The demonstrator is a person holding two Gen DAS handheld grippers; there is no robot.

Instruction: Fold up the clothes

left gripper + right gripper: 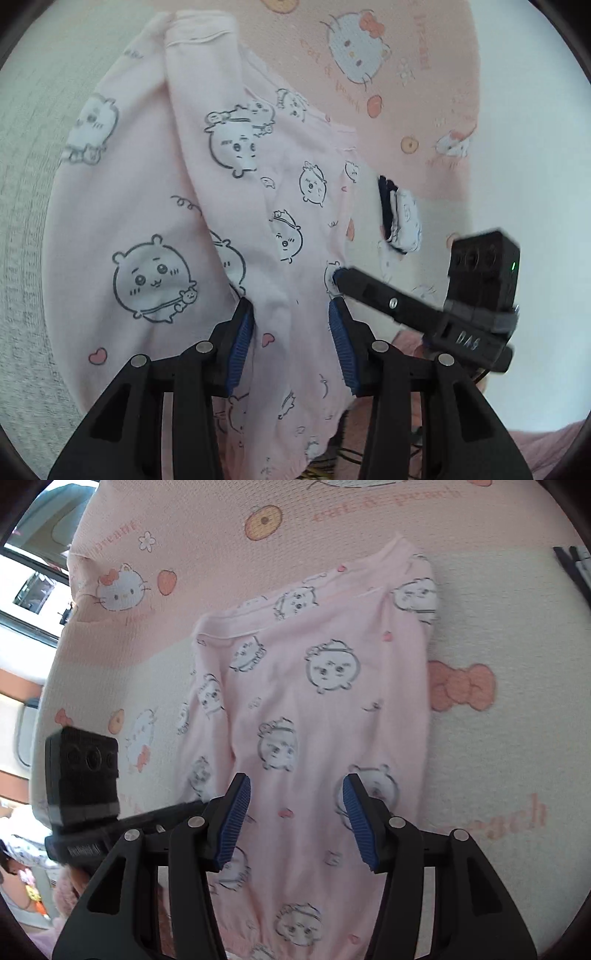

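A pink top [207, 206] printed with round cartoon animals lies on the bed cover, one sleeve folded across its body. My left gripper [291, 321] hovers open over the lower part, with a raised ridge of fabric between its blue pads [242, 339]. The right gripper [341, 282] reaches in from the right, its tip at the garment's right edge. In the right wrist view the same top [317, 709] lies flat, neckline at the far end. The right gripper [295, 805] stands wide open above it, holding nothing. The left gripper's camera block [81, 771] shows at the left.
The bed cover [417, 92] is pink and cream with cat, bow and donut prints. A small folded dark-and-white item [400, 218] lies right of the top. A grey-white textured cloth [26, 184] lies to the left. A window [33, 587] is at the far left.
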